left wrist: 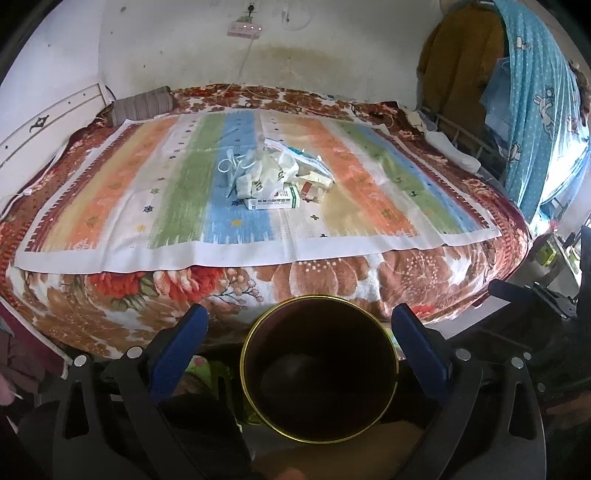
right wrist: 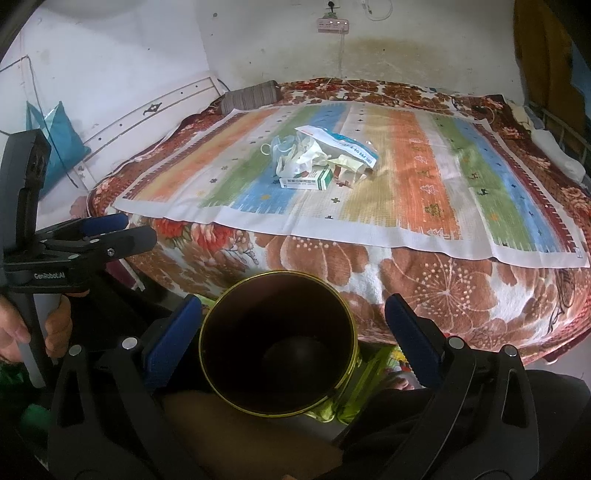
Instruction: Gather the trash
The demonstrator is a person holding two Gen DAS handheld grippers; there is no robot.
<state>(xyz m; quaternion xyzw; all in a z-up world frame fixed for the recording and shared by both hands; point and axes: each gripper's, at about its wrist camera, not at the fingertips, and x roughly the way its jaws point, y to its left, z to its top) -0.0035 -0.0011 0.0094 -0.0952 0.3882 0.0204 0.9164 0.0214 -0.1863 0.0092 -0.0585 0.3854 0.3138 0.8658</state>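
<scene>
A pile of trash (left wrist: 271, 175) lies mid-bed on a striped cloth (left wrist: 110, 206): crumpled white plastic, paper wrappers and a green-and-white medicine box (left wrist: 273, 201). It also shows in the right wrist view (right wrist: 321, 158), with the box (right wrist: 304, 181). A dark round bin with a gold rim (left wrist: 319, 369) stands on the floor by the bed's near edge, also in the right wrist view (right wrist: 279, 343). My left gripper (left wrist: 301, 325) is open and empty above the bin. My right gripper (right wrist: 293, 314) is open and empty above it too. The left gripper shows from the side (right wrist: 107, 225).
The bed carries a floral blanket (left wrist: 332, 280) under the cloth. A striped pillow (left wrist: 142, 105) lies at the far left by the headboard (left wrist: 48, 118). Blue fabric (left wrist: 535, 92) hangs at the right. A power strip (left wrist: 245, 28) is on the wall.
</scene>
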